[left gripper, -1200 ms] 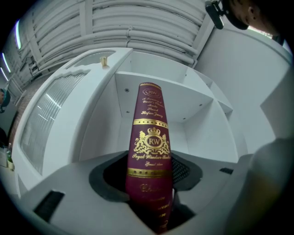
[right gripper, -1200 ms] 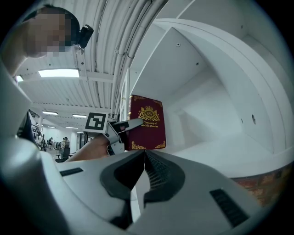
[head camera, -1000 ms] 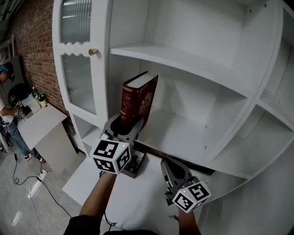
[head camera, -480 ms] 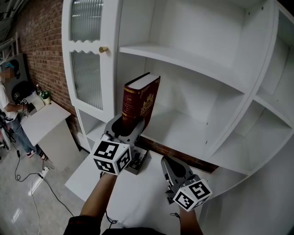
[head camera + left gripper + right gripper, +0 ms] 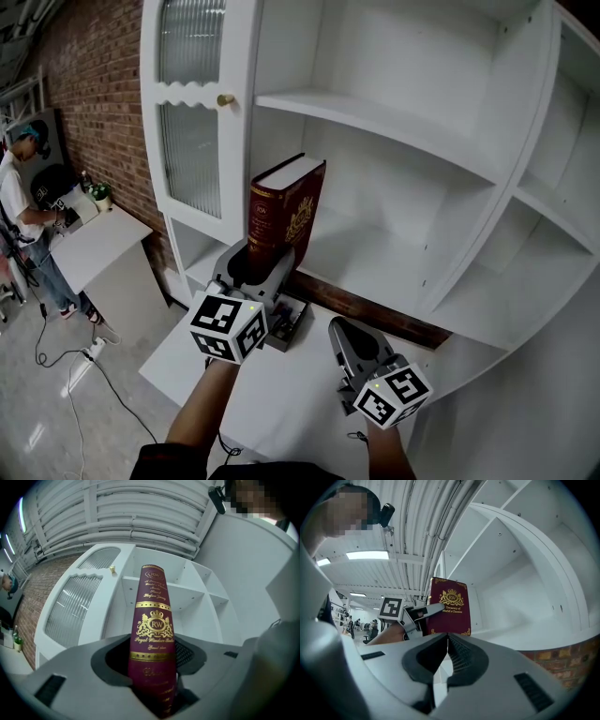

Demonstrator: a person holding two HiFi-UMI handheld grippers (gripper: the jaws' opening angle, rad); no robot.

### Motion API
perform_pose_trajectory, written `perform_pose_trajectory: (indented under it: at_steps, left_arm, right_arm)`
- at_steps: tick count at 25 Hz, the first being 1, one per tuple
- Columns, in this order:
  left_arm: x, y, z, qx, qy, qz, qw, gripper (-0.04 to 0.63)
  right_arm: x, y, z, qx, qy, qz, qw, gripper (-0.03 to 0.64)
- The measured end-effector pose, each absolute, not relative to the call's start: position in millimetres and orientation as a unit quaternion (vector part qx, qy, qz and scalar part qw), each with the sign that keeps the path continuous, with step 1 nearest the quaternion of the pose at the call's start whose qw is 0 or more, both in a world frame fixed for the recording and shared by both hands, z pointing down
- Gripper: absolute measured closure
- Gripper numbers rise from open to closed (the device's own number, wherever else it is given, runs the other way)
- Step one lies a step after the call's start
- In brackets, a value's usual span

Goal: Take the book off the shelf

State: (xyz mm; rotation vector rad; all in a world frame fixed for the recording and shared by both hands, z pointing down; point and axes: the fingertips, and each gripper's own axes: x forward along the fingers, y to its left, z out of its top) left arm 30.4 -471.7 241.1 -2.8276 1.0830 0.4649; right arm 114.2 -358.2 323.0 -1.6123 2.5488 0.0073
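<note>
head view: book (image 5: pixel 286 214) stands upright, spine toward you, its foot down in the left gripper (image 5: pixel 255 272). it's at the left end of the lower shelf (image 5: pixel 375 267), near the glass door (image 5: pixel 192 150).
left jaws: wide apart but clamped on the book's spine, low down. left gripper view shows a pad tight on each side of the maroon spine, no gap.
right jaws: pressed together, nothing between. right gripper (image 5: pixel 343 330) hangs below the shelf's front edge, apart from the book.
key relation: book's long axis is vertical, rising straight up out of the left jaws. the open way out looks to be toward you, past the front edge. your left hand is on it; the right isn't touching it.
book vs shelf: can't tell if the foot rests on the board. the gripper hides it in head view, and the jaw rim hides it in right gripper view.
left gripper view only: spine crest, gold text, the grip contact itself.
right gripper view only: front cover face-on, w/ one of the left gripper's fingers (image 5: pixel 429 611) lying along its lower left part.
risk (my guess): low grip + tall book above it, so it may tip. keep it plumb as you draw back.
</note>
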Motion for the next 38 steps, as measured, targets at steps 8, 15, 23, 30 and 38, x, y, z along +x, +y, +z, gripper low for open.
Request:
perform_pose_trajectory:
  at_steps: [8, 15, 23, 30, 38]
  left_arm:
    - [10.7, -451.3, 244.7, -0.919, 0.358, 0.160, 0.035, 0.360]
    - [-7.5, -432.1, 250.8, -0.917, 0.362, 0.167, 0.026, 0.360]
    - [-29.7, -411.9, 270.1, -0.918, 0.363, 0.160, 0.007, 0.360]
    - [-49.6, -389.4, 289.2, -0.918, 0.366, 0.154, -0.002, 0.360]
    - [-68.0, -371.8, 309.5, -0.918, 0.365, 0.154, -0.016, 0.360]
  right_arm:
    - [98.2, -347.7, 324.0, -0.525, 0.849, -0.001, 0.064, 0.597]
    - [82.5, -338.9, 325.9, -0.516, 0.854, -0.004, 0.063, 0.597]
    - [70.3, -334.2, 326.1, -0.512, 0.856, -0.009, 0.068, 0.597]
    - [47.2, -333.5, 327.0, -0.502, 0.862, -0.010, 0.069, 0.597]
    - [32.0, -328.5, 338.8, -0.504, 0.861, -0.016, 0.066, 0.597]
